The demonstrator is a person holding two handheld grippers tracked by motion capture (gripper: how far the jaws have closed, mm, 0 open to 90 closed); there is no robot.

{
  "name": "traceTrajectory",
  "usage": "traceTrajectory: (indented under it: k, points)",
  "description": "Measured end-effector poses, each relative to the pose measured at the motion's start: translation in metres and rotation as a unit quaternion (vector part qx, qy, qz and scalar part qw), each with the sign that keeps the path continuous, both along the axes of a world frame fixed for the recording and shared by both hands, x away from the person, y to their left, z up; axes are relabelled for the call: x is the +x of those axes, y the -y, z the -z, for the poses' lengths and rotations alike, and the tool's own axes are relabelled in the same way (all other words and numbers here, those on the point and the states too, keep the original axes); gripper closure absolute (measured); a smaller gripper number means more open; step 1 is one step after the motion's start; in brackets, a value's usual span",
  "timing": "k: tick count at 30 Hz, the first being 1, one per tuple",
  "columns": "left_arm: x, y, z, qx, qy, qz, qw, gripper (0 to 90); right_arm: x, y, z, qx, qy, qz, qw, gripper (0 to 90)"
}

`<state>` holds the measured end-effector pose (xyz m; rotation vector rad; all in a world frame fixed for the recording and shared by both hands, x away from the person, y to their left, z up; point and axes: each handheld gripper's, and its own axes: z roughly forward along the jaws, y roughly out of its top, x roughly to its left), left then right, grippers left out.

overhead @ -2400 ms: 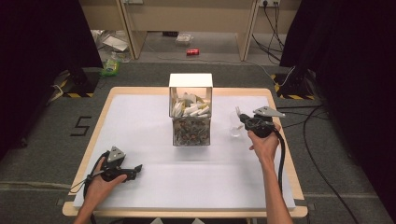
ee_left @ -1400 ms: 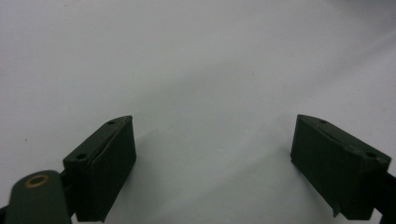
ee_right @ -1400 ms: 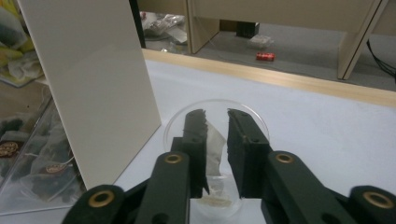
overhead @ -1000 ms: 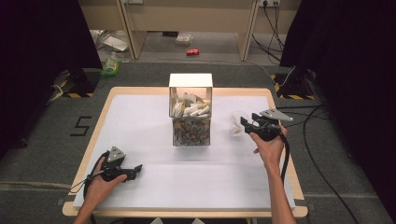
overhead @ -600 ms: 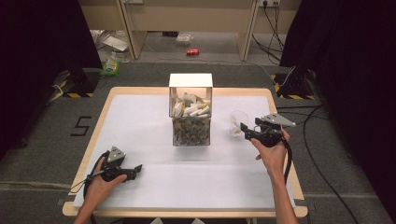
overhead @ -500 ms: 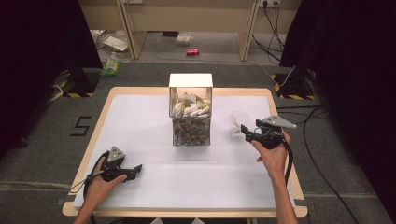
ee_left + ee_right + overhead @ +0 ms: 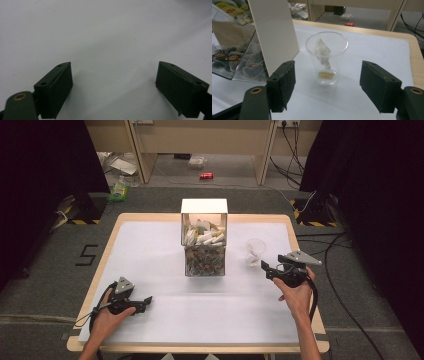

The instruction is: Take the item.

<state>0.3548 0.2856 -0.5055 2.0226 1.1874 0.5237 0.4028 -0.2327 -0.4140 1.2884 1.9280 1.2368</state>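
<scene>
One tea bag (image 7: 322, 51) is already inside the clear plastic cup (image 7: 327, 57), with its string and yellow tag at the bottom, so the work of putting a bag from the box into the cup looks finished, or at least one round of it. The cup stands upright on the table, to the right of the clear box of tea bags (image 7: 204, 245), near it but apart. The right gripper (image 7: 266, 268) is just in front of the cup with its jaws spread wide and empty, not touching it. The left gripper (image 7: 146, 299) rests low at the near left of the table, also spread and holding nothing. What may be left, I judge, is only to draw the hand away. The table (image 7: 150, 245) has a white cover with a pale wooden edge. Around it is grey carpet, dark curtains at both sides, cables, and a red can (image 7: 206, 175) on the floor behind.
</scene>
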Motion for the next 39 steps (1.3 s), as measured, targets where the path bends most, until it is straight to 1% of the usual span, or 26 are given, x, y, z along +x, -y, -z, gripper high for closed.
traceTrajectory:
  k: [11,15,20,23,29,32,37,39]
  points:
    - [0.000,0.000,0.000,0.000,0.000,0.000,1.0000,13.0,-0.012,-0.001,0.012,-0.012,-0.016,-0.011,0.9997,28.6]
    - [0.000,0.000,0.000,0.000,0.000,0.000,1.0000,13.1,-0.015,-0.001,0.013,-0.011,-0.019,-0.013,0.9997,28.6]
    - [0.000,0.000,0.000,0.000,0.000,0.000,1.0000,13.1,-0.019,-0.001,0.015,-0.012,-0.017,-0.015,0.9997,28.6]
    - [0.000,0.000,0.000,0.000,0.000,0.000,1.0000,13.1,-0.022,-0.001,0.018,-0.011,-0.023,-0.015,0.9996,28.6]
    - [0.000,0.000,0.000,0.000,0.000,0.000,1.0000,13.1,-0.028,-0.001,0.022,-0.012,-0.027,-0.019,0.9994,28.5]
    - [0.000,0.000,0.000,0.000,0.000,0.000,1.0000,13.1,-0.031,-0.002,0.024,-0.017,-0.026,-0.020,0.9993,28.3]
    - [0.000,0.000,0.000,0.000,0.000,0.000,1.0000,13.1,-0.034,-0.001,0.028,-0.019,-0.034,-0.021,0.9990,26.6]
    - [0.000,0.000,0.000,0.000,0.000,0.000,1.0000,13.1,-0.035,-0.001,0.031,-0.019,-0.040,-0.021,0.9988,25.6]
